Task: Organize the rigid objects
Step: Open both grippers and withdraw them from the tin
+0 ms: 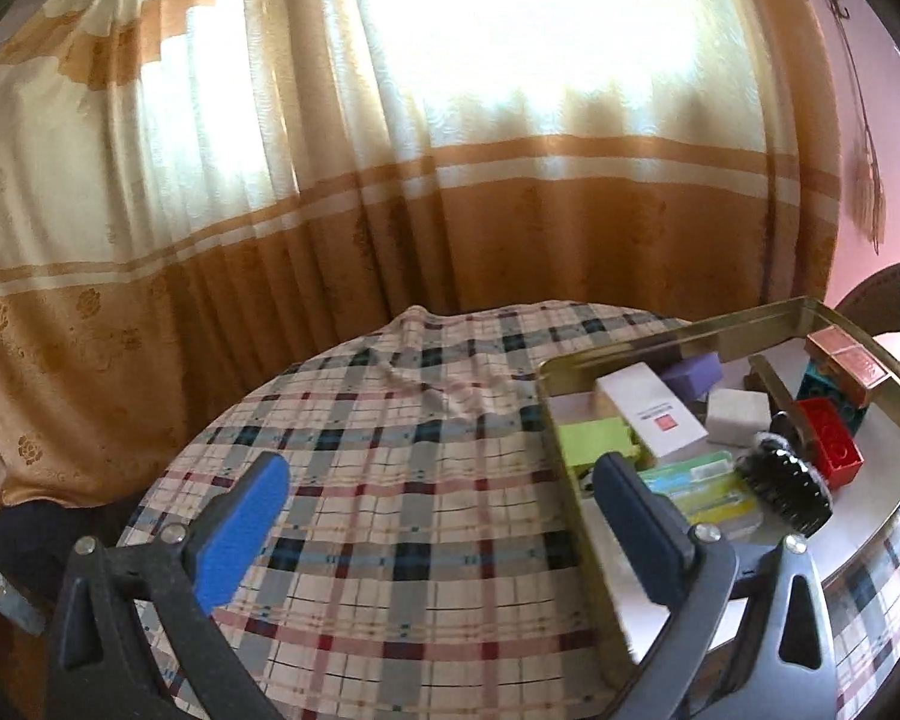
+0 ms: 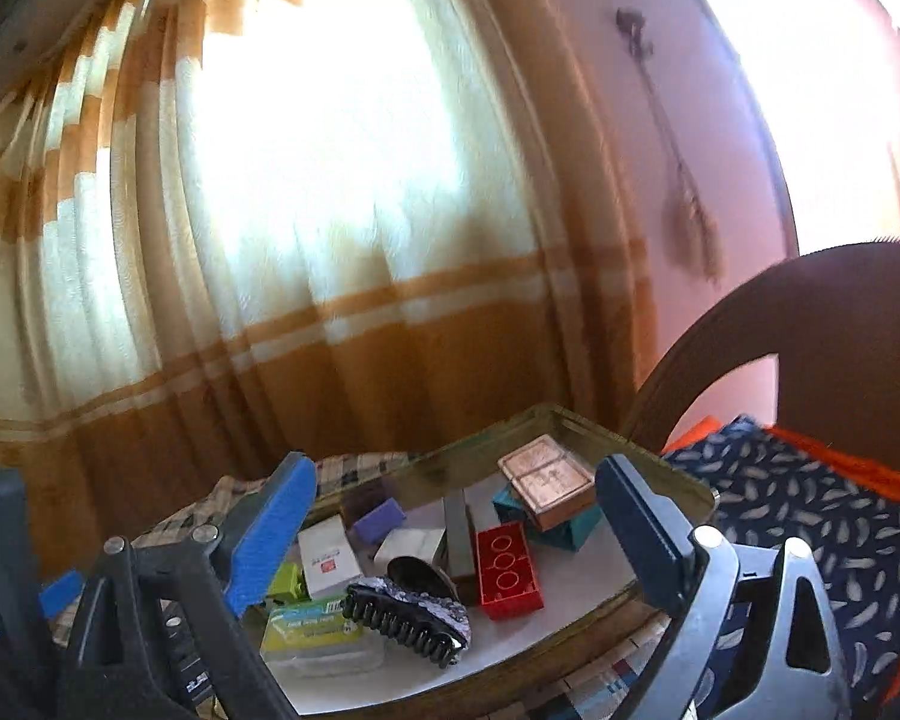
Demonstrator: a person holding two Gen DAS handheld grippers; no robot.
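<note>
A round table under a plaid cloth carries a brass-rimmed tray at its right side. The cloth is rumpled toward the far edge. The tray rests flat on the cloth, its white floor crowded with small blocks and boxes.

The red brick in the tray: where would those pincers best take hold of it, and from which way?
Probably across the red brick's two long flat sides, coming down from above. It lies flat in the tray, studs up, with a dark bar close on one side and bare tray floor on the other. The right gripper stands open, wide enough.
</note>
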